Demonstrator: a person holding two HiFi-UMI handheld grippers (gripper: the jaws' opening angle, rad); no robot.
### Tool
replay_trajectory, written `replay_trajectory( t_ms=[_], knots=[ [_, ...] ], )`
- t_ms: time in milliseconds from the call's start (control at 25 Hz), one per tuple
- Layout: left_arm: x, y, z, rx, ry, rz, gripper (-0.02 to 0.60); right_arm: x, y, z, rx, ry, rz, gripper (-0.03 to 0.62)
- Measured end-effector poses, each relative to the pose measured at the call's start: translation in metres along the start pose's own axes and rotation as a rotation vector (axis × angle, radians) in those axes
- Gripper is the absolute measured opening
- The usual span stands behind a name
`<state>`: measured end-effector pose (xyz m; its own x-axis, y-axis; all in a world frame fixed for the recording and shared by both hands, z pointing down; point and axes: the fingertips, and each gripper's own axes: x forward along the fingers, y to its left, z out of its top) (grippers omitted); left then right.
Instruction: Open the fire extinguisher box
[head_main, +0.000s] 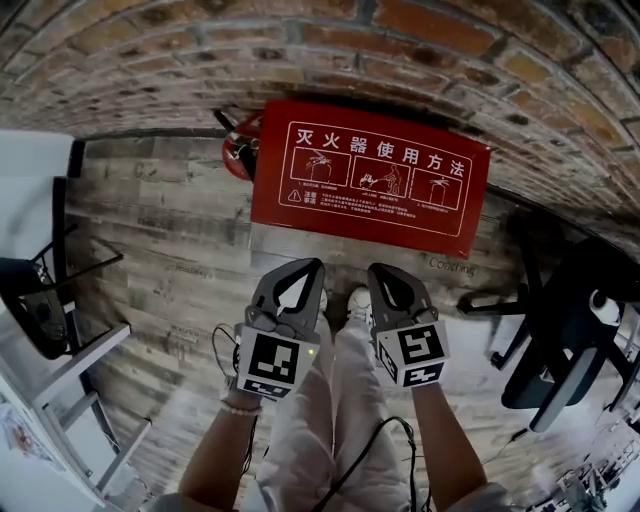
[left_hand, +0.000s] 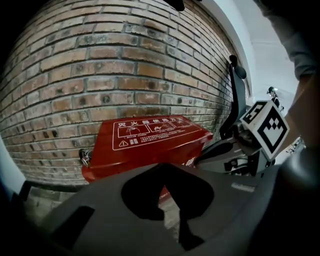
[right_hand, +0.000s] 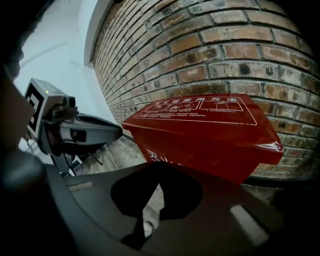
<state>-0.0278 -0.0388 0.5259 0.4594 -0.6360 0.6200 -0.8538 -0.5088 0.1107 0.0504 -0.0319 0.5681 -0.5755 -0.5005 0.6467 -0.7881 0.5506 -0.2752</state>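
Fire extinguisher box (head_main: 370, 180) sits on the wooden floor (head_main: 160, 230), right up against the brick wall (head_main: 300, 50). It is red and has a white picture label on top. Its lid is shut. In the head view, a red fire extinguisher (head_main: 240, 150) with a black handle pokes out at the box's left end.

A person stands in front of the box in light trousers (head_main: 340, 400) and white shoes (head_main: 358, 300). Each hand holds a gripper out over the floor, near the box but not touching it.

The left gripper (head_main: 305, 266) points at the box. Its jaws are closed, with nothing between them. The right gripper (head_main: 385, 270) is just beside it and points the same way. Its jaws are closed too, and they hold nothing. Each one has a black and white marker cube at the back.

The left wrist wears a bead bracelet (head_main: 240, 407). A black chair (head_main: 570, 330) stands on the right in the head view, away from the box.
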Motion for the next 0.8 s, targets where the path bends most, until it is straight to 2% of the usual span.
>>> replay_trajectory(
  t_ms=[160,280,560,800],
  knots=[
    [0.025,0.008,-0.026,0.004,0.022,0.019,-0.002,0.008,-0.001,-0.001,0.078,-0.026,0.036,0.008],
    [0.042,0.012,-0.040,0.017,0.033,0.039,-0.002,0.012,0.003,0.004,0.176,-0.063,0.099,0.008],
    [0.066,0.015,-0.050,0.029,0.030,0.055,-0.002,0.013,0.010,0.025,0.490,-0.177,0.282,0.176],
    [0.079,0.029,-0.050,0.038,0.036,0.082,-0.002,0.017,0.001,0.036,0.618,-0.220,0.309,0.219]
  ],
)
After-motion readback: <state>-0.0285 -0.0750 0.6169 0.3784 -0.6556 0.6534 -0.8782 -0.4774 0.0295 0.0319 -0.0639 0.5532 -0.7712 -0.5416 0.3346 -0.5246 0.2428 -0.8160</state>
